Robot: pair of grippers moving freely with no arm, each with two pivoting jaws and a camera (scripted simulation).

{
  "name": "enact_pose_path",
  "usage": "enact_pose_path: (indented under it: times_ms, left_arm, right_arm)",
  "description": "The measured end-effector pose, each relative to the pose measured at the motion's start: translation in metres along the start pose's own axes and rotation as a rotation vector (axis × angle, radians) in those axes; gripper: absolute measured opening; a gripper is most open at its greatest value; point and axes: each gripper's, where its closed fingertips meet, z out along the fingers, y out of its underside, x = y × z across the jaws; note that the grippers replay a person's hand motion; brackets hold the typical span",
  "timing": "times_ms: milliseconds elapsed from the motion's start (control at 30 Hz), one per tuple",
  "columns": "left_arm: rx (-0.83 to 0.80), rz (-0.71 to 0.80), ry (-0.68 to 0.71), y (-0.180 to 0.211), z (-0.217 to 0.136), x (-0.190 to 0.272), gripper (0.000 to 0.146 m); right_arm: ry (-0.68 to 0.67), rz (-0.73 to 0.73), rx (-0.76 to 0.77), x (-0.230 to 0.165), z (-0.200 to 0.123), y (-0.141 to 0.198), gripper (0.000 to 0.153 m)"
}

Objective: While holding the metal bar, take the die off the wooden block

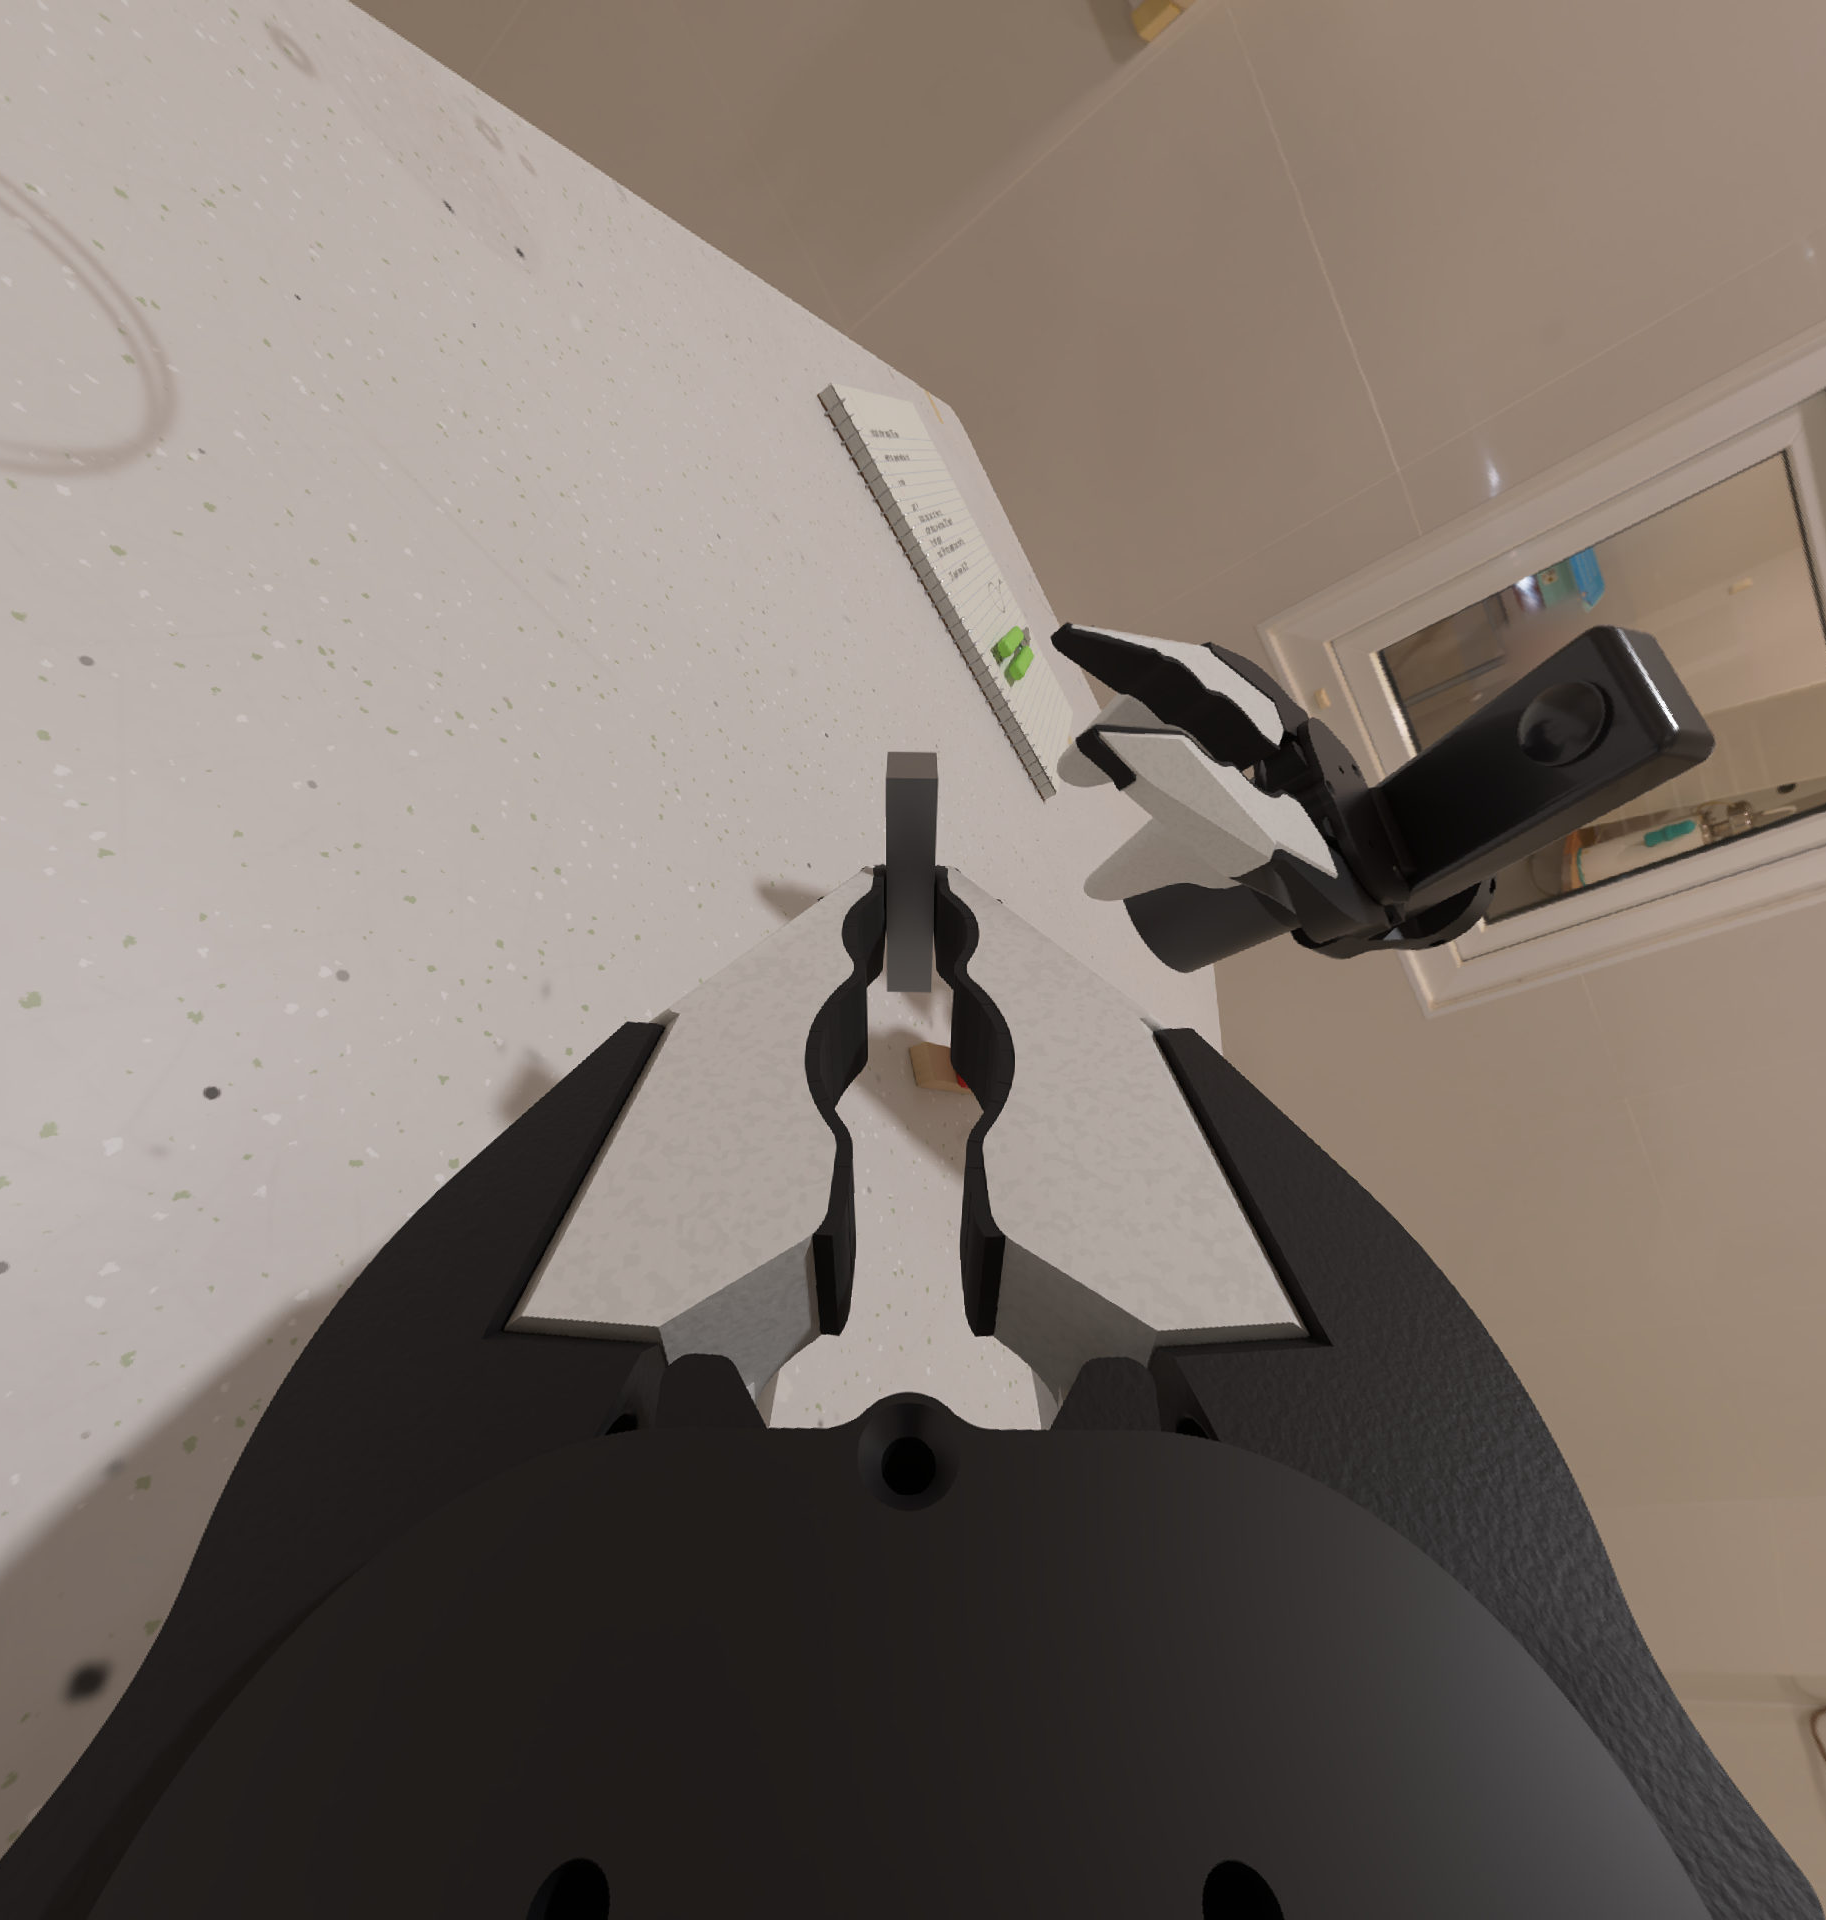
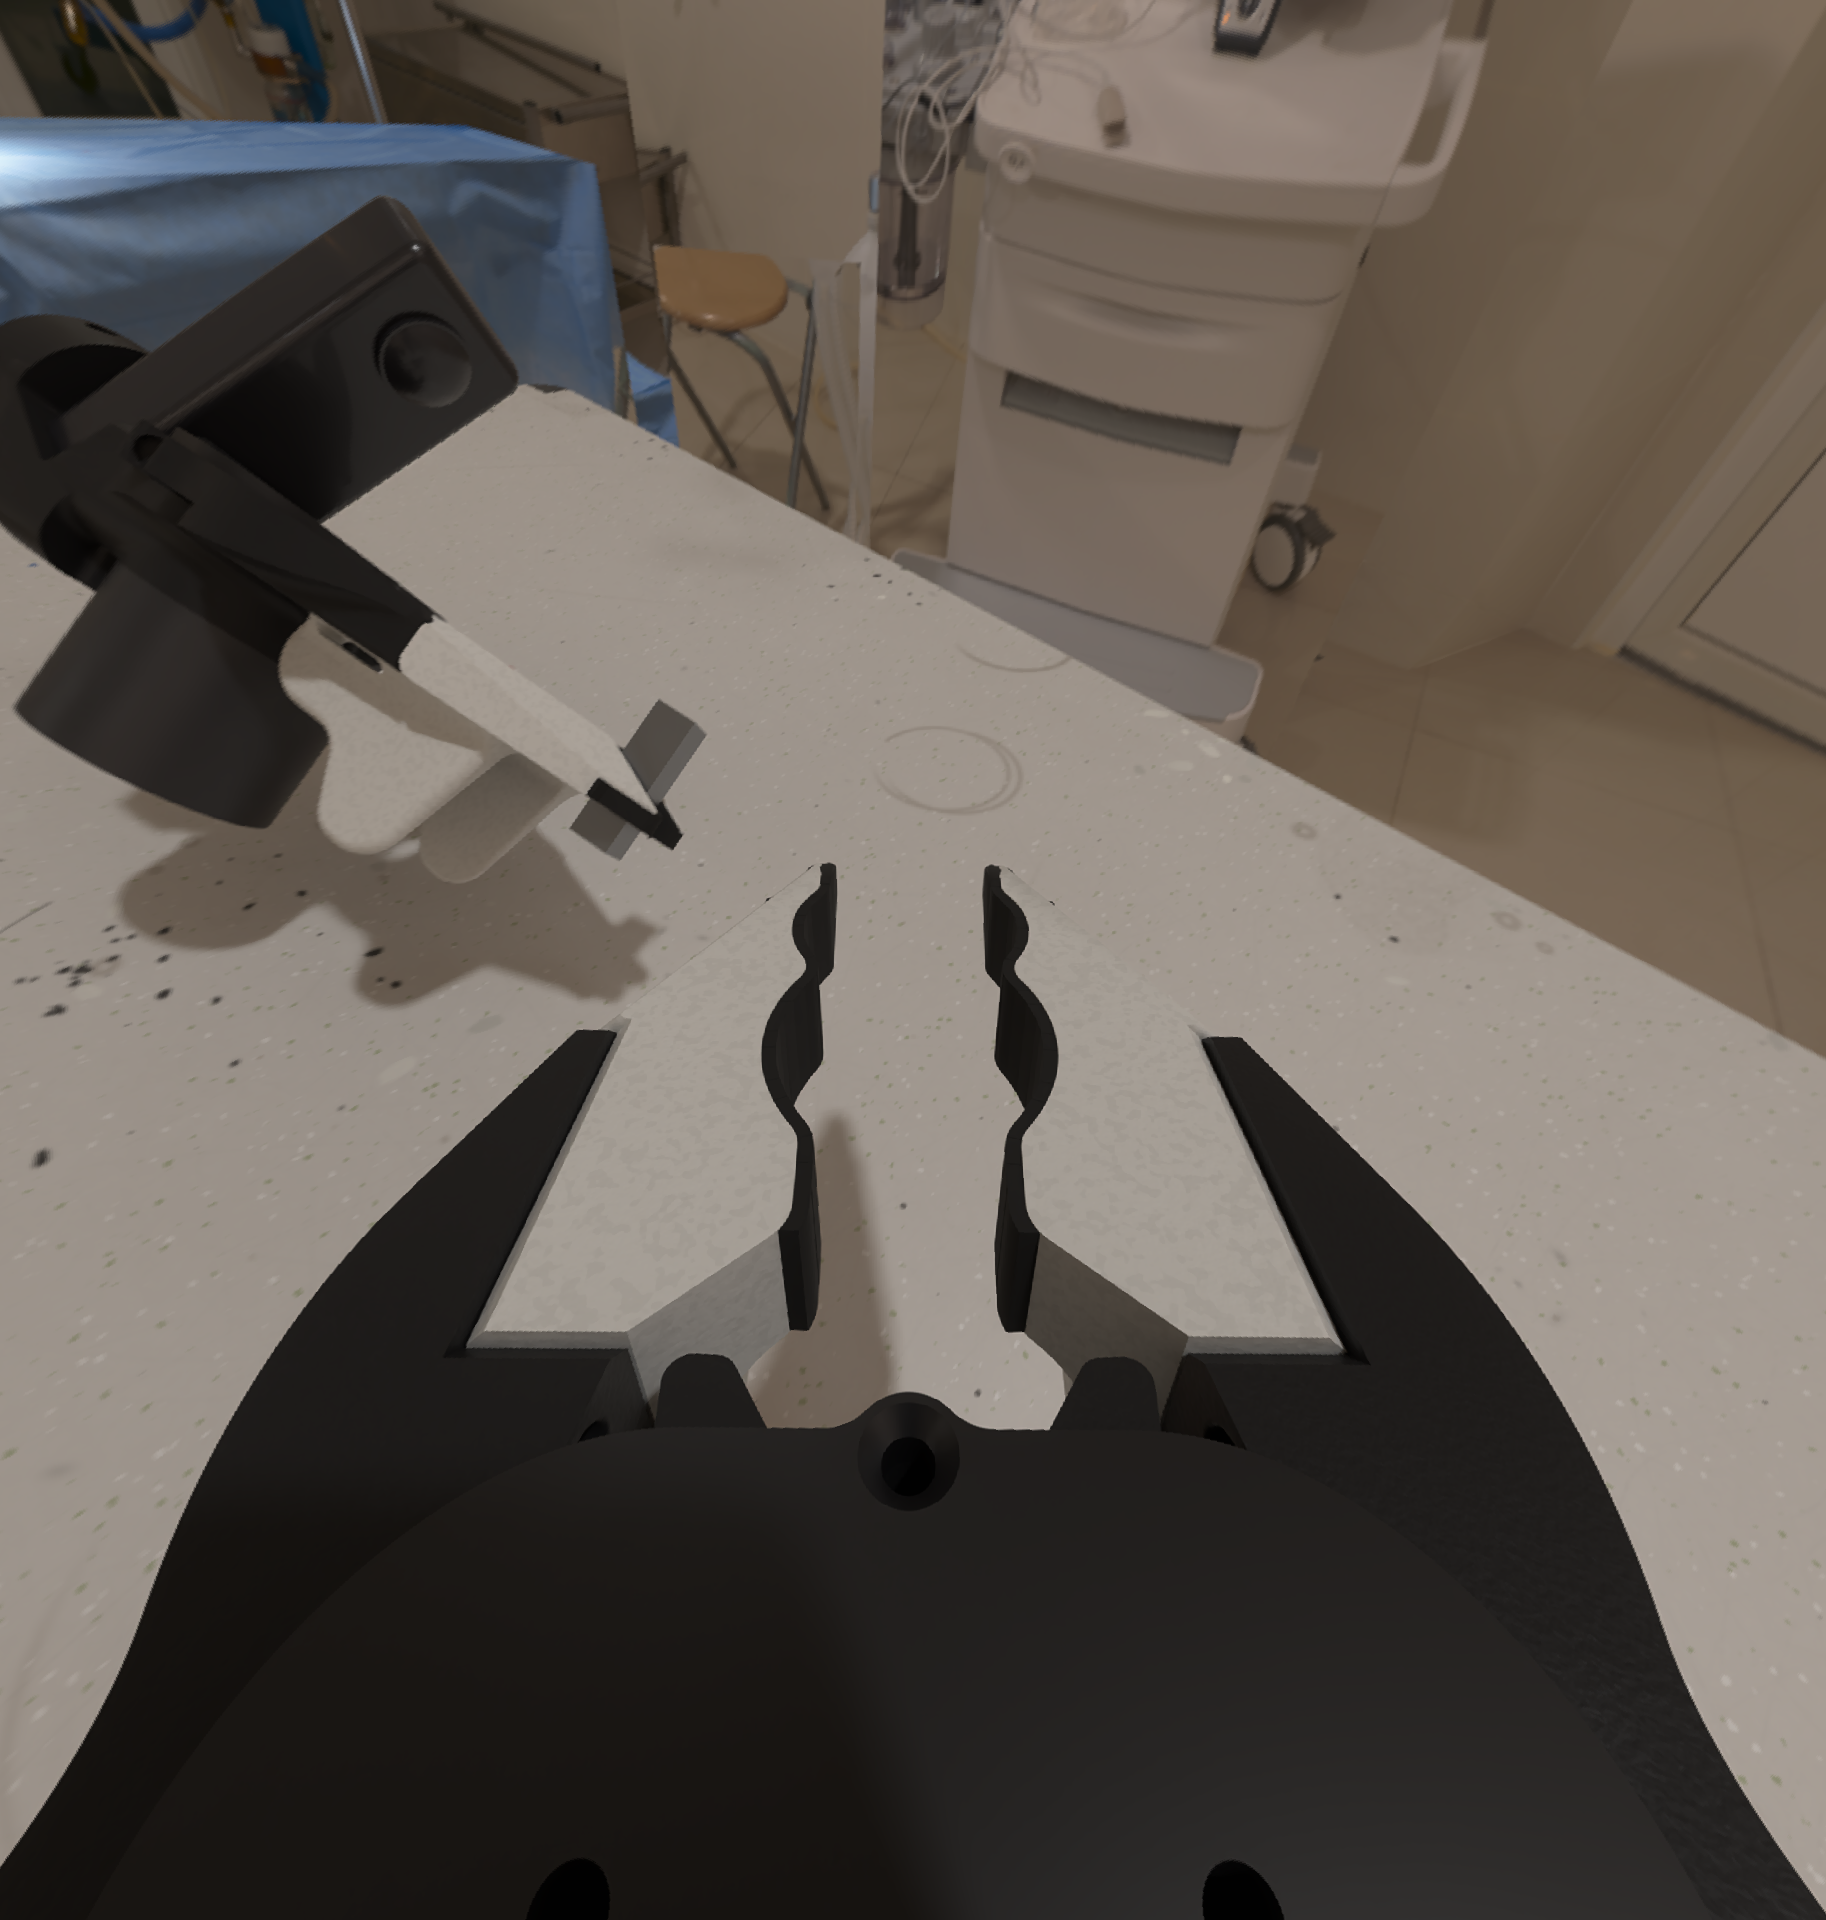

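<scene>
My left gripper is shut on a grey metal bar and holds it above the speckled white table. The bar stands up between the fingertips. Below, seen between the fingers, lies a small wooden block with a red die at its right side, mostly hidden by a finger. My right gripper is open and empty over the table; it also shows in the left wrist view, up and right of the block. The left gripper with the bar shows in the right wrist view. Block and die do not show there.
A spiral notepad with two green pieces on it lies near the table's edge. A blue-draped table, a stool and a white wheeled cart stand beyond the table. A window is on the wall.
</scene>
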Motion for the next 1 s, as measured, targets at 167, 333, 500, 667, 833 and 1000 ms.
enact_pose_path:
  times_ms: [167,333,500,667,833,1000]
  left_arm:
    - [-0.018,0.018,-0.008,0.002,-0.003,-0.004,0.008]
    - [-0.024,0.071,-0.027,0.001,-0.011,-0.010,0.008]
    - [-0.044,0.243,-0.060,-0.004,-0.021,-0.008,0.008]
    - [-0.076,0.423,-0.083,-0.008,-0.028,-0.001,0.008]
    - [-0.098,0.494,-0.081,-0.006,-0.029,0.005,0.008]
    - [-0.108,0.519,-0.072,-0.003,-0.031,0.007,0.008]
  right_arm:
    - [-0.070,0.071,-0.049,-0.010,-0.008,0.004,0.031]
    - [-0.140,0.138,-0.097,-0.015,-0.020,0.003,0.033]
    - [-0.224,0.165,-0.199,-0.020,-0.033,0.007,0.034]
    - [-0.445,0.425,-0.296,-0.040,-0.043,0.013,0.033]
    - [-0.645,0.804,-0.320,-0.054,-0.044,0.013,0.038]
    - [-0.733,0.998,-0.350,-0.065,-0.038,0.019,0.061]
